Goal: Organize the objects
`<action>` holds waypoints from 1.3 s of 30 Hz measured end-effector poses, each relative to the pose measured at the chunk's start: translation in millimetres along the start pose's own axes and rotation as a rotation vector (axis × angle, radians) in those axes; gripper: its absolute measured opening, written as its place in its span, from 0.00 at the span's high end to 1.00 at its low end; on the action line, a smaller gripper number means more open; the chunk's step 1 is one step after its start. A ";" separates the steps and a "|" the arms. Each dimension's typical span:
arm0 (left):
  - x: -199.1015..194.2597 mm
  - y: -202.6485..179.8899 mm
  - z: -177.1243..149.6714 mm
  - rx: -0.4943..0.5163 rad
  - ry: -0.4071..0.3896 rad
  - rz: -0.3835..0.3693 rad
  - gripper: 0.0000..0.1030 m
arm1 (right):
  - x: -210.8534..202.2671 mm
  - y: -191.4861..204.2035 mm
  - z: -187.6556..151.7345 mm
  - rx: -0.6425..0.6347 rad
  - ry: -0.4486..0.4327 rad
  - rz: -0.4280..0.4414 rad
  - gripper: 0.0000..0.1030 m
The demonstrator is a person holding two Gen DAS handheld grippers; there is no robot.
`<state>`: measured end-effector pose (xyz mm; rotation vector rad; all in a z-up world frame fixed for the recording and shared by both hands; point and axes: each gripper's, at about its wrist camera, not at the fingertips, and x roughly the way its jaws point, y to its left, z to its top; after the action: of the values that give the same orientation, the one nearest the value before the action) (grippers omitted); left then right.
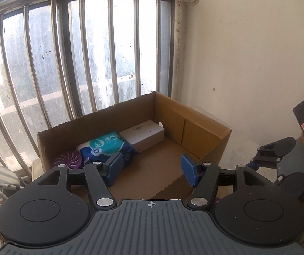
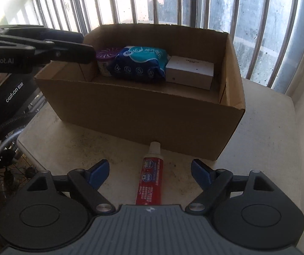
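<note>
Between the right gripper (image 2: 150, 173) fingers: red toothpaste tube (image 2: 149, 182), flat on the white table (image 2: 264, 148). Blue pads (image 2: 98, 173) spread wide, one on each side of the tube, neither touching it. Long axis of tube runs along the gripper's forward line; white cap (image 2: 154, 147) points away, toward the near wall of the cardboard box (image 2: 143, 116), cap end just beside or touching that wall (cannot tell which). Flat crimp end hidden under the gripper body.

Beyond the tube: box open-topped, standing on the table against the barred window (image 2: 173, 0). Along the far wall inside, left to right in the right wrist view: purple round air-freshener (image 2: 104, 56), blue-and-teal wipes pack (image 2: 140, 63), white carton (image 2: 190, 74). All three close together in a row; near half of the box floor bare cardboard.

Over the left end of the box: left gripper (image 1: 150, 167), held above the rim, fingers parted wide with nothing between them. Left blue pad (image 1: 115, 167) overlaps the wipes pack (image 1: 107, 146) in the left wrist view; contact cannot be judged. Same view shows the purple air-freshener (image 1: 69, 159) at the box's left corner, white carton (image 1: 142, 137) at the far end, box wall (image 1: 202, 131) at right.

Right gripper (image 1: 279, 148) visible at the right edge of the left wrist view, side-on. Left gripper (image 2: 45, 46) visible at upper left of the right wrist view, also side-on. Bicycle wheel (image 2: 3, 148) below the table's left edge.
</note>
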<state>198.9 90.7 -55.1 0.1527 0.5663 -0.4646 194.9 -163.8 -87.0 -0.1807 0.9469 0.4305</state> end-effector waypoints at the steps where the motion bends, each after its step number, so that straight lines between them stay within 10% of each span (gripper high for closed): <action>1: -0.2 -1.8 -1.0 0.008 0.000 0.003 0.42 | 5.0 1.0 -3.3 -0.012 0.005 -0.012 0.22; 13: 25.1 -11.3 -5.0 0.086 0.017 -0.055 0.42 | 31.5 14.0 -18.2 -0.077 -0.039 -0.006 0.71; 31: -9.7 -24.3 -44.3 0.263 -0.010 -0.129 0.42 | 55.6 62.6 6.5 -0.476 -0.138 0.222 0.70; 39: -22.1 -34.8 -45.9 0.255 -0.001 -0.140 0.42 | 27.2 36.2 -4.0 -0.262 -0.146 0.223 0.35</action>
<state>144.2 80.4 -81.8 0.3578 0.5169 -0.6727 190.0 -125.0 -110.2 -0.2792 0.7673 0.7644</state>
